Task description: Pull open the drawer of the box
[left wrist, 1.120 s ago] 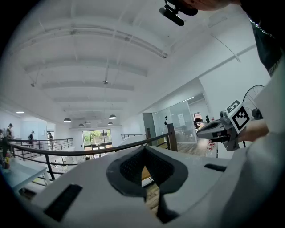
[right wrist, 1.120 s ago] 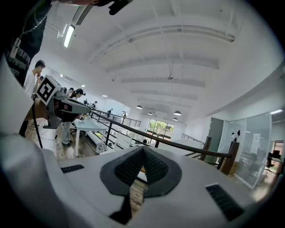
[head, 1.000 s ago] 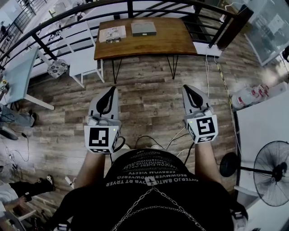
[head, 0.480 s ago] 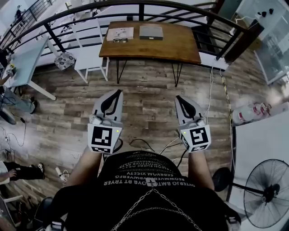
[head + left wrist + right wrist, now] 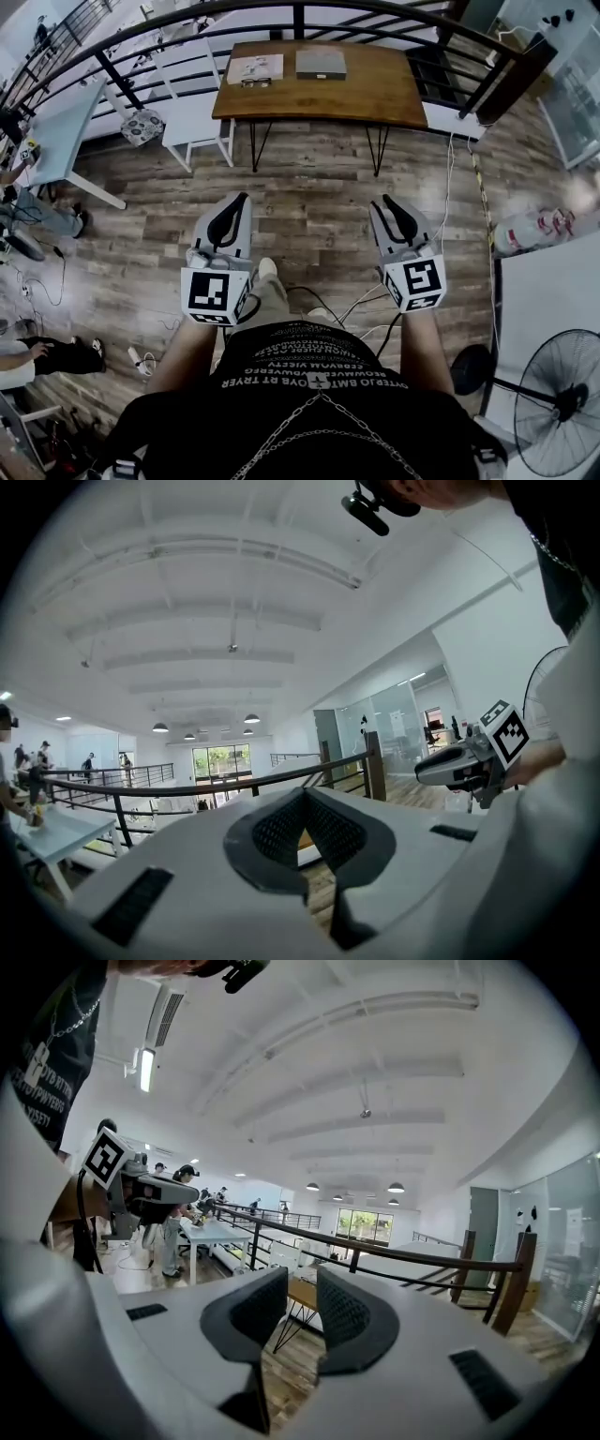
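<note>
Beyond the wooden plank floor (image 5: 319, 187), the brown wooden surface on black hairpin legs (image 5: 375, 89) carries the flat grey box (image 5: 321, 63), well apart from the white left gripper (image 5: 240, 199), jaws clenched on nothing, and the white right gripper (image 5: 388, 202), jaws just opening and empty, so this looks like the approach, with reaching the drawer front next.

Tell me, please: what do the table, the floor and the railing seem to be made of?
Table: probably wood, warm brown, smooth satin top with faint grain.
Floor: wood or wood-look laminate, grey-brown, matt; plank seams show.
Railing: likely painted metal, black, slim bars.
</note>
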`<state>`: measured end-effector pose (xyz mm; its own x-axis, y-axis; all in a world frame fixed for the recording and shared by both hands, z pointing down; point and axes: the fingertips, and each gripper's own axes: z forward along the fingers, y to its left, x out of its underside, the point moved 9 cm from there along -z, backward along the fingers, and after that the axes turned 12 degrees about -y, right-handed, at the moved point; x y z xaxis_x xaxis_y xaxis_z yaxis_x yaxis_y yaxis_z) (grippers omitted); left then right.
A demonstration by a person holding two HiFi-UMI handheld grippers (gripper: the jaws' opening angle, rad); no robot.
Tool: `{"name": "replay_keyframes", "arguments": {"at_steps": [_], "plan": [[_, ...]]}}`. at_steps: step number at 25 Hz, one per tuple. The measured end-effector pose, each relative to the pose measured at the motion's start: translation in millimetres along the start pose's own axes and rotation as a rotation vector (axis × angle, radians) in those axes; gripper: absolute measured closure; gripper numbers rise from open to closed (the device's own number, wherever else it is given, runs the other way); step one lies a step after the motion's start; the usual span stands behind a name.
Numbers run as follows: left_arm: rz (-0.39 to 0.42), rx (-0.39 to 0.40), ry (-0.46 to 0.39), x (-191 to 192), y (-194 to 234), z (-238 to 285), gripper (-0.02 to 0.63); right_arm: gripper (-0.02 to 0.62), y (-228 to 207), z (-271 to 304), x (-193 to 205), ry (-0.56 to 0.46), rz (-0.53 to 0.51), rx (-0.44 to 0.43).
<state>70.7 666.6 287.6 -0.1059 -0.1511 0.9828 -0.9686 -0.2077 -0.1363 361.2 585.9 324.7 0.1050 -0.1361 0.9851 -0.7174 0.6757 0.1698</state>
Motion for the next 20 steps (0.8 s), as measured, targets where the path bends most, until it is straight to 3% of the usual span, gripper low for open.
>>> {"name": "replay_keyframes", "arguments": {"at_steps": [6,20], "plan": [[0.042,0.039,0.037,11,17,32,0.6,0.497,-11,31,11,0.021,0.023,0.017],[0.002,0.074,0.043,39,101,100,0.6,0.485,-22,140,10,0.038,0.007,0.017]]}}
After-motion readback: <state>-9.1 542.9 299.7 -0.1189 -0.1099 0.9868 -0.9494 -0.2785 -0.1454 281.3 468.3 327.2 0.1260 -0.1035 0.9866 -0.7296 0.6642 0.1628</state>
